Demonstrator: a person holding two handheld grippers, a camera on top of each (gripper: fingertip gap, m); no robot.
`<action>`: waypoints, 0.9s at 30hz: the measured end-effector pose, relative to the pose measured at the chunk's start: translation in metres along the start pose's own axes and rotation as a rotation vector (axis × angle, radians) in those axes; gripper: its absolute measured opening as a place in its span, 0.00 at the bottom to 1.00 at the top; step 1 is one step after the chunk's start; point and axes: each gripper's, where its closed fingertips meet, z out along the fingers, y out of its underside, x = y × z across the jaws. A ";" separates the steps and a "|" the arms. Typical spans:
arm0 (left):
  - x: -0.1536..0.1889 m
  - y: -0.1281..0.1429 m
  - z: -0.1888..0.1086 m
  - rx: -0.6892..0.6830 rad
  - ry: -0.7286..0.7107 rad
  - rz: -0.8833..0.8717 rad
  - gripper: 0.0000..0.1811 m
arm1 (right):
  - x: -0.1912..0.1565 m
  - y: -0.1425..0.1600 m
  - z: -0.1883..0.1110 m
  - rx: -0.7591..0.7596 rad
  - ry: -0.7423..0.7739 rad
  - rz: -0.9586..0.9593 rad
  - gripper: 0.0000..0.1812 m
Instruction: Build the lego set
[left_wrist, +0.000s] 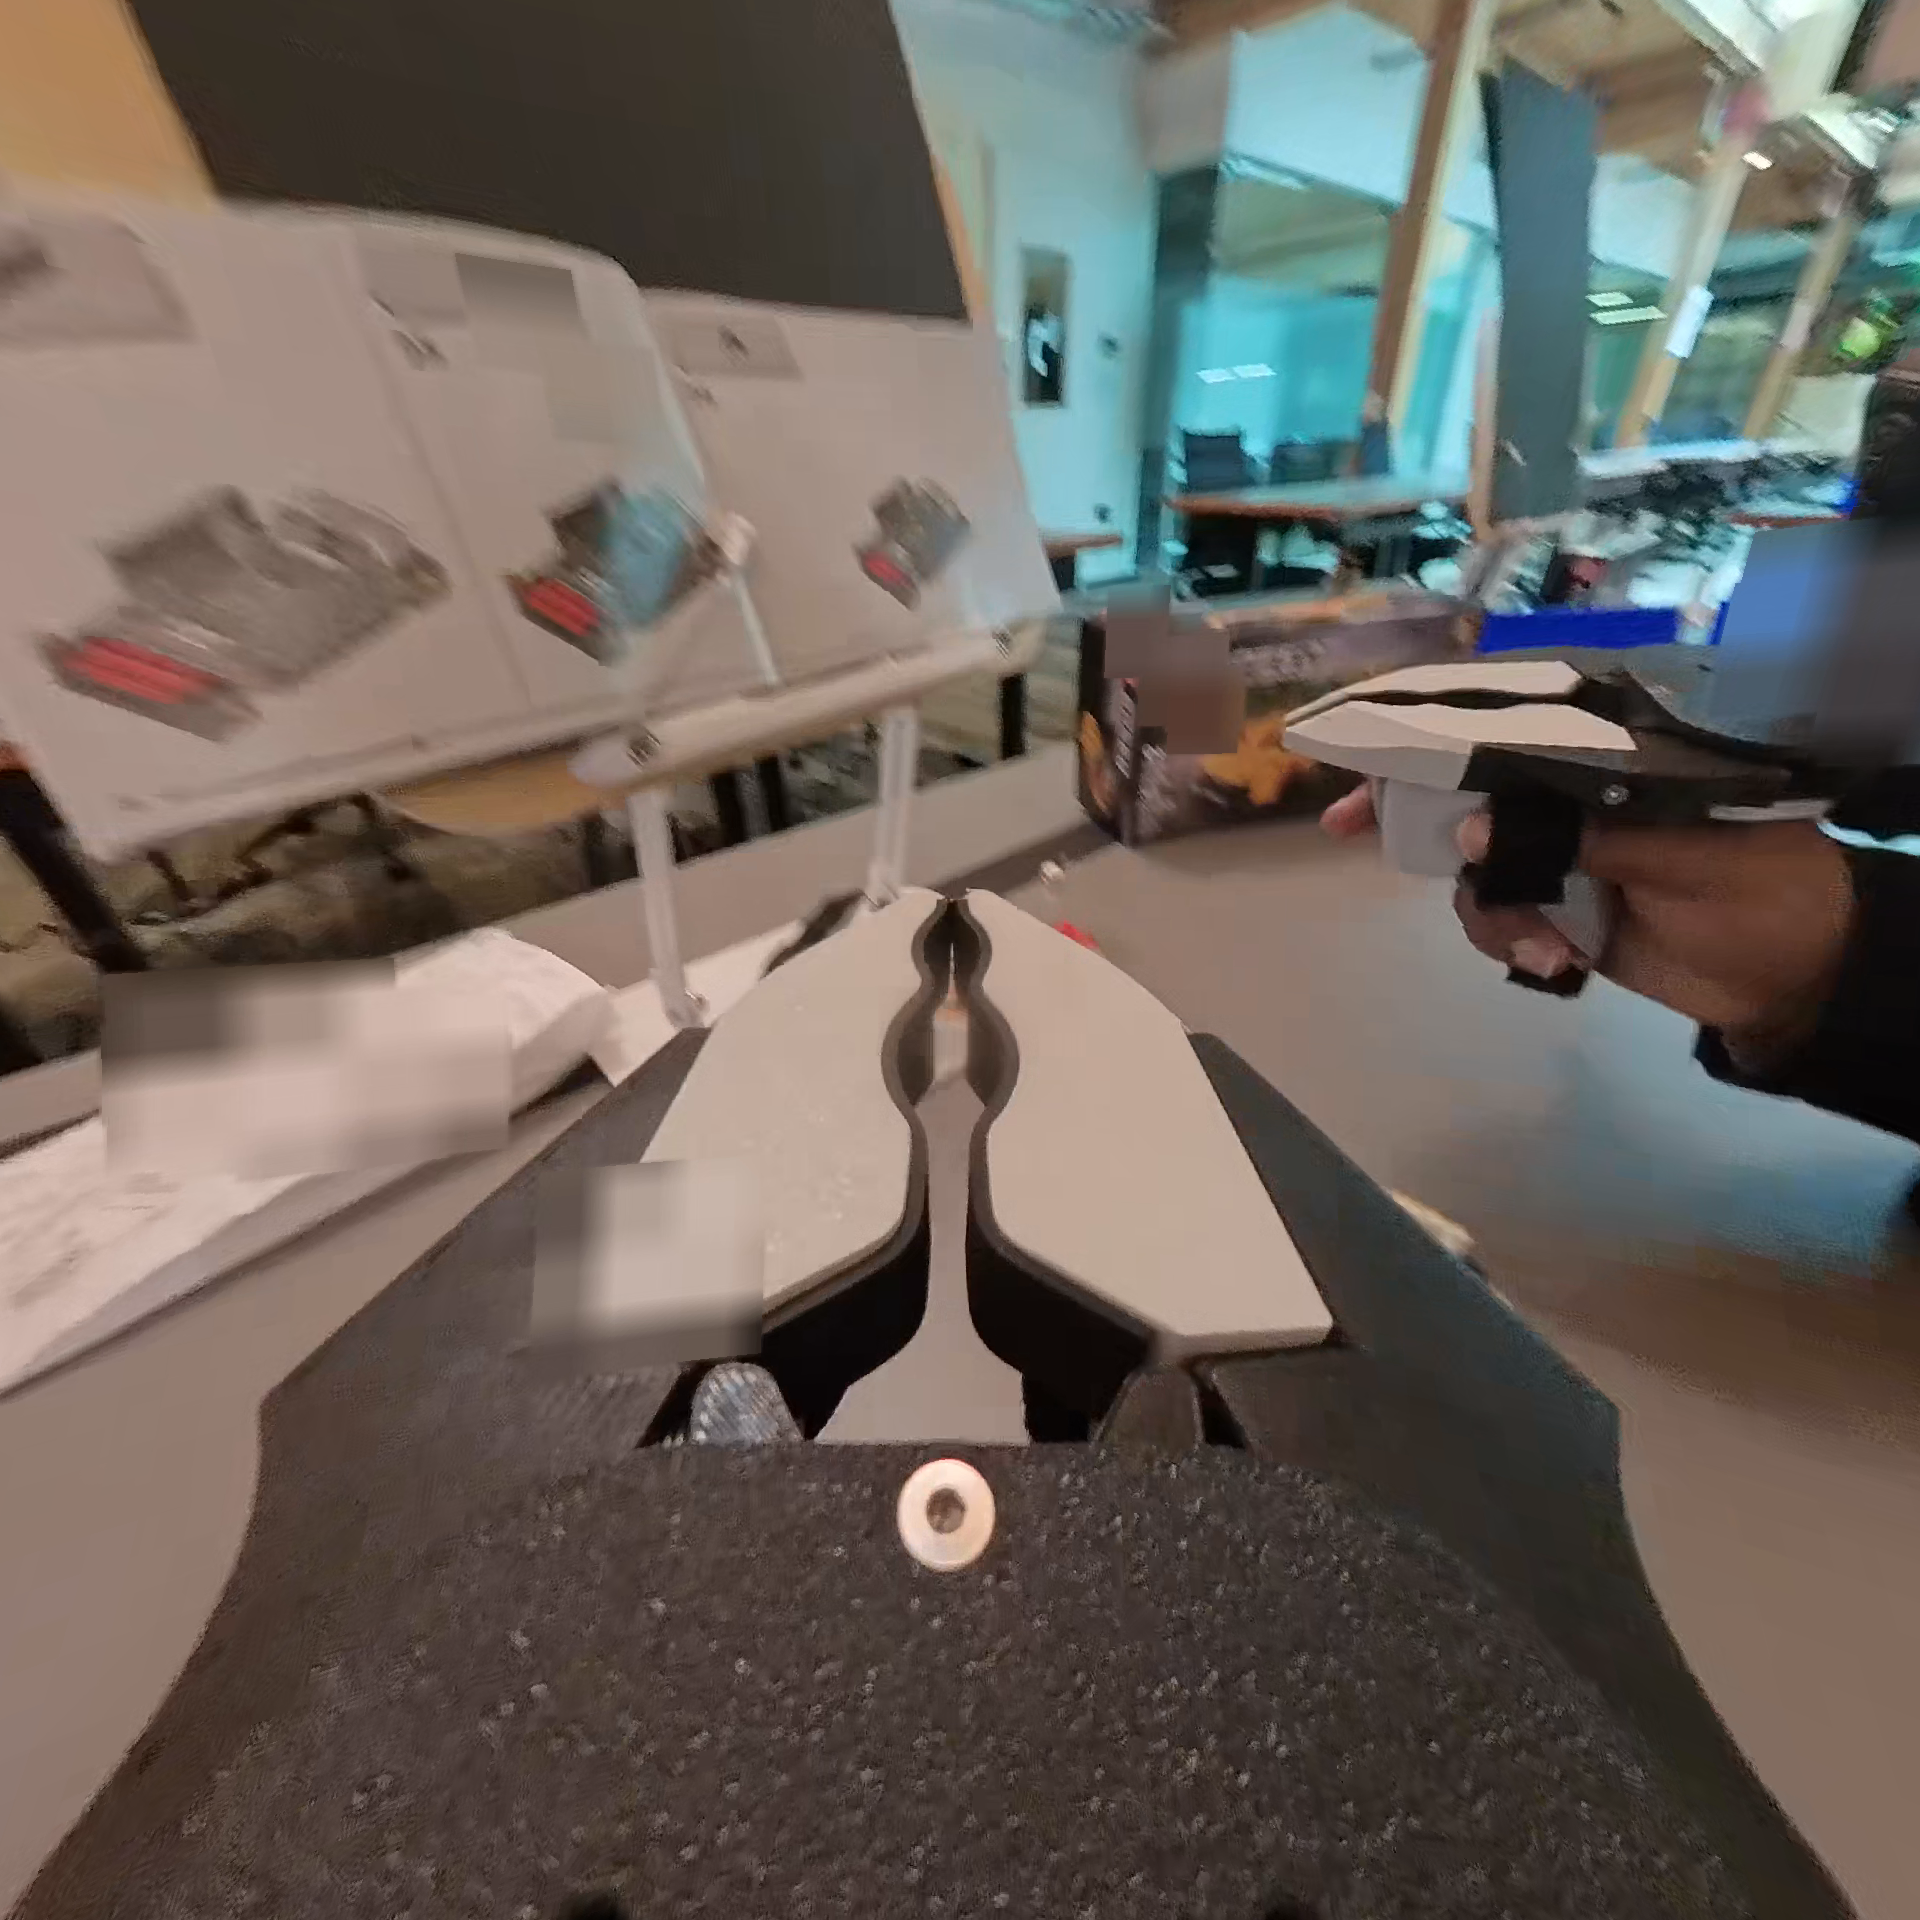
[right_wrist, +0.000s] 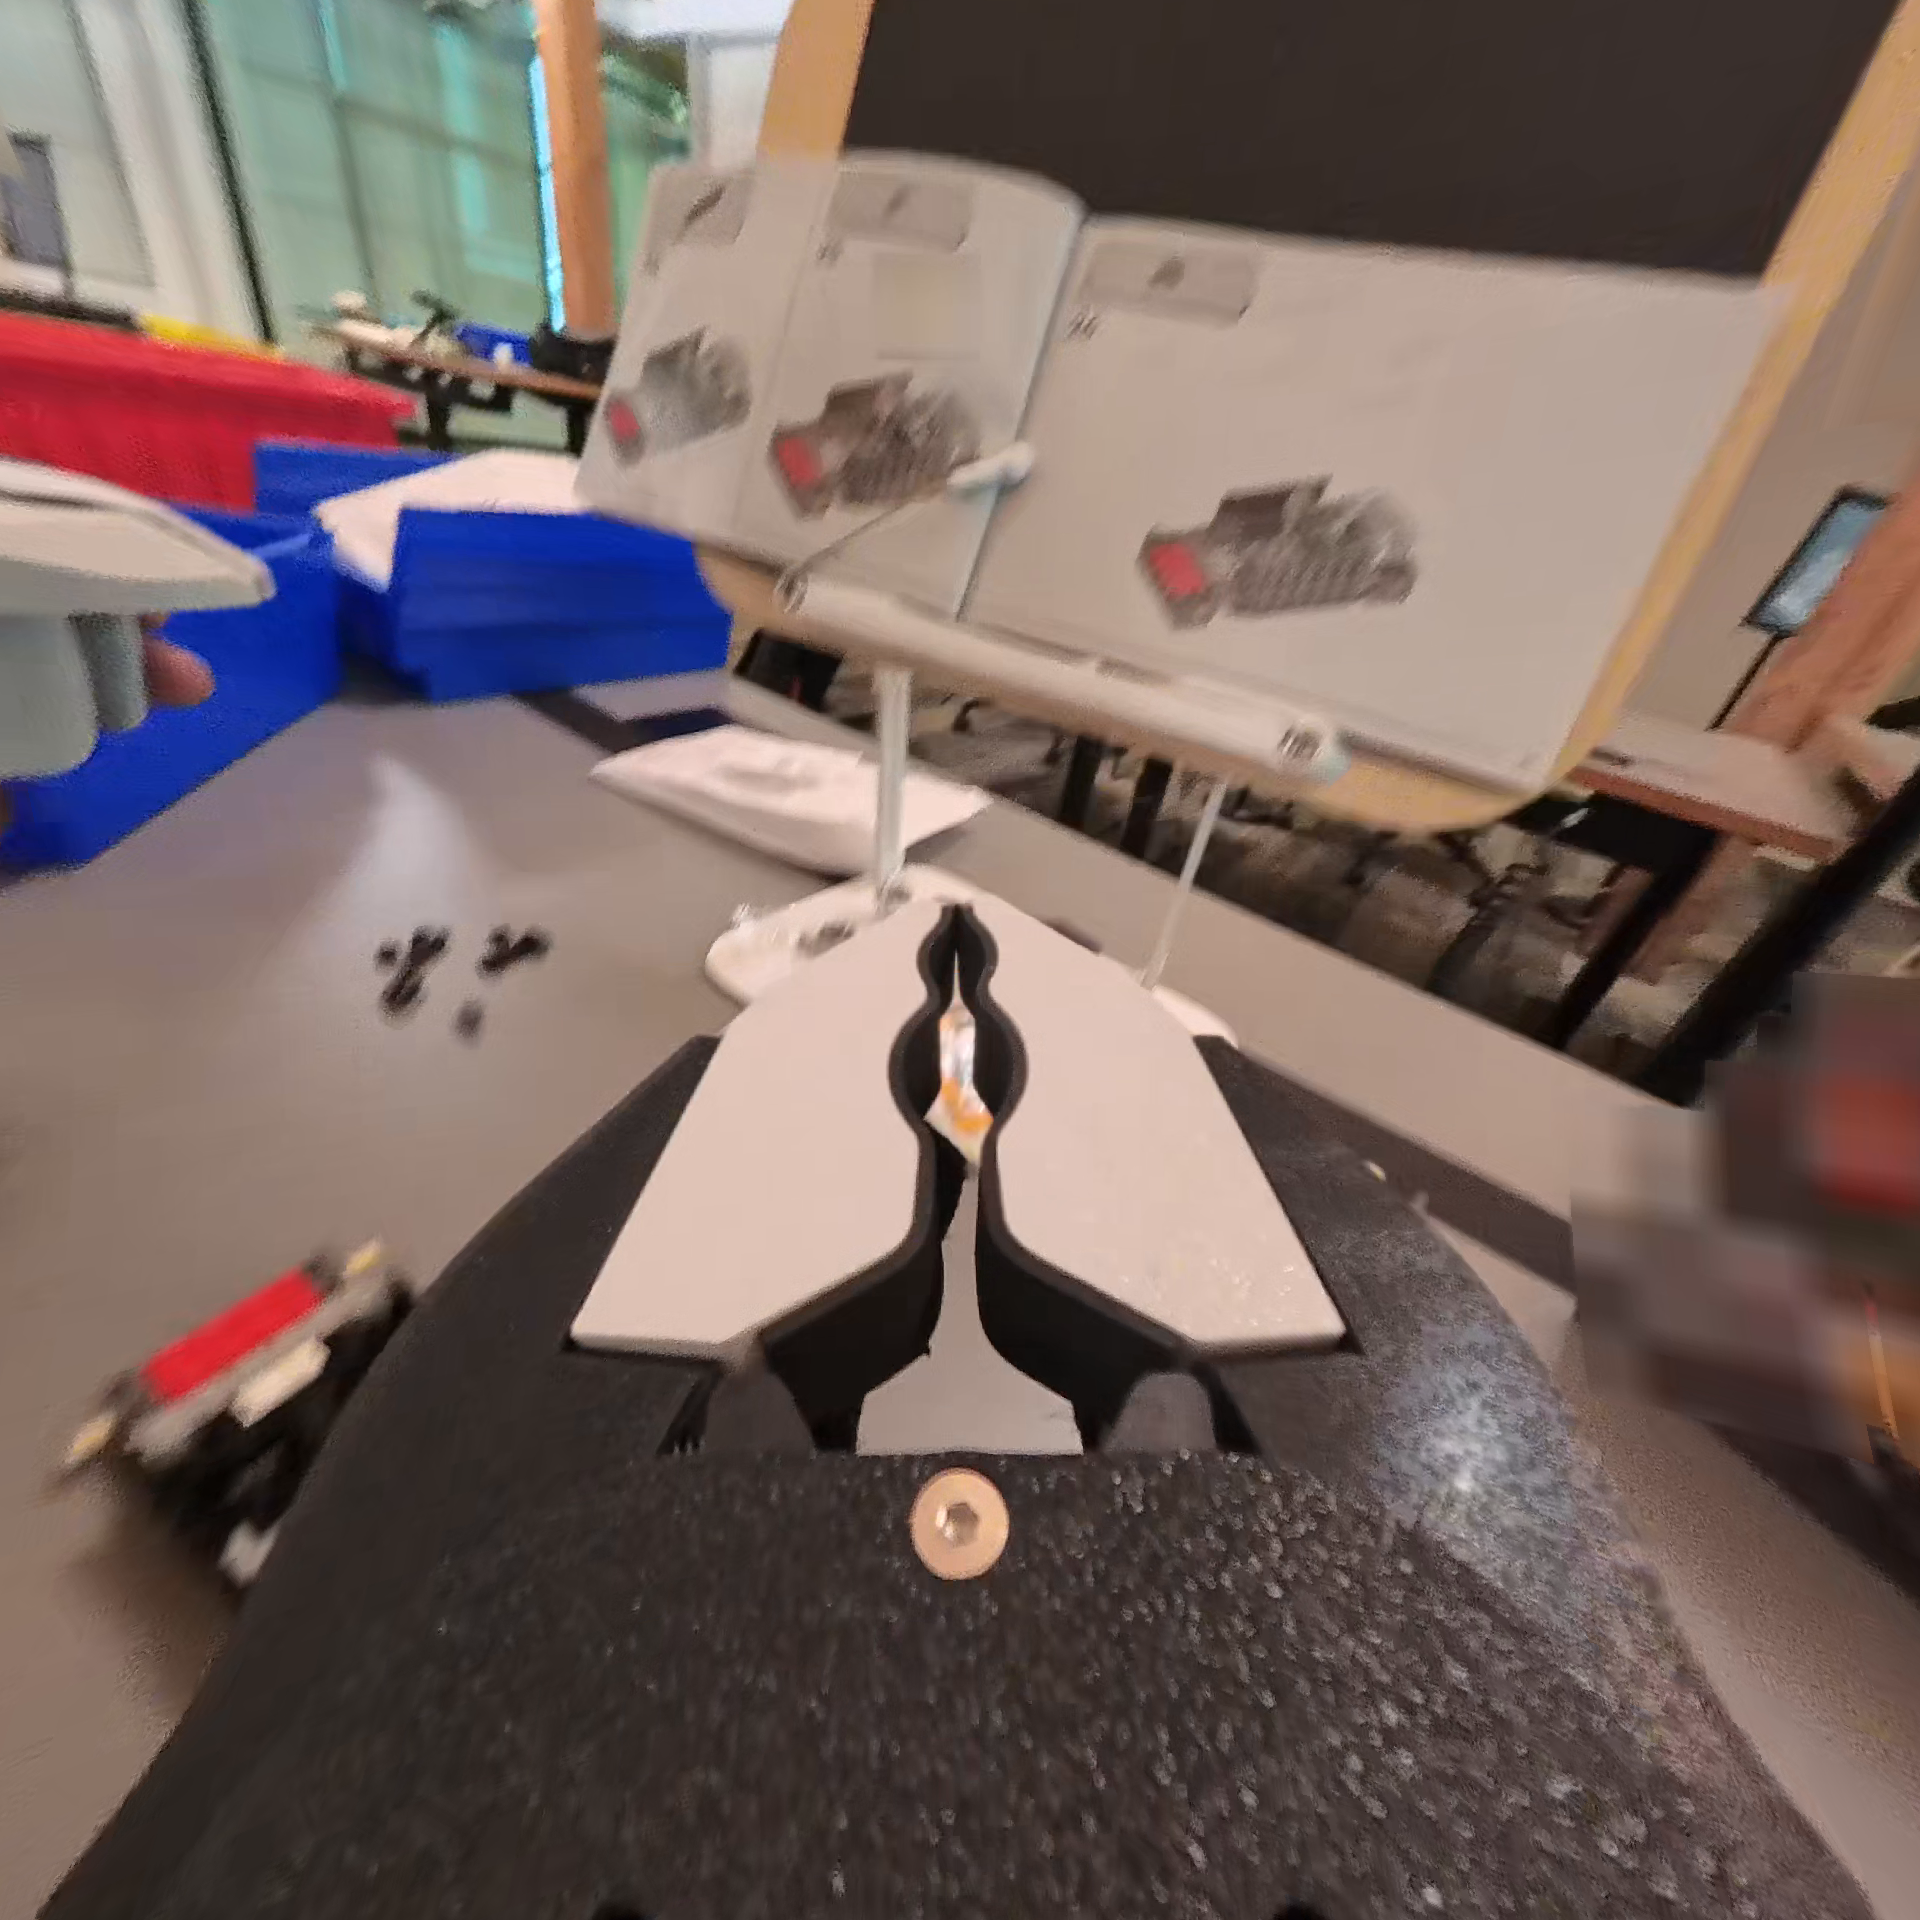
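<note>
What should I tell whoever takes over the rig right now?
Left tool: shut, holding nothing that shows, raised over the table.
Right tool: shut on a small white and orange piece.
Half-built model: lies on the table at the right tool's left; loose black pieces farther off.
Instruction booklet: open on its stand.
Left to do: fit the held piece, then go on building.
</note>
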 end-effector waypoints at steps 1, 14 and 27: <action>-0.005 -0.010 0.002 0.027 -0.038 0.007 0.00 | 0.005 -0.013 0.009 0.023 0.029 0.001 0.00; -0.045 0.005 0.034 0.057 -0.197 0.008 0.00 | 0.042 -0.109 0.127 0.159 0.155 0.053 0.00; -0.056 0.017 0.034 0.029 -0.234 0.032 0.00 | 0.050 -0.098 0.150 0.179 0.181 -0.010 0.00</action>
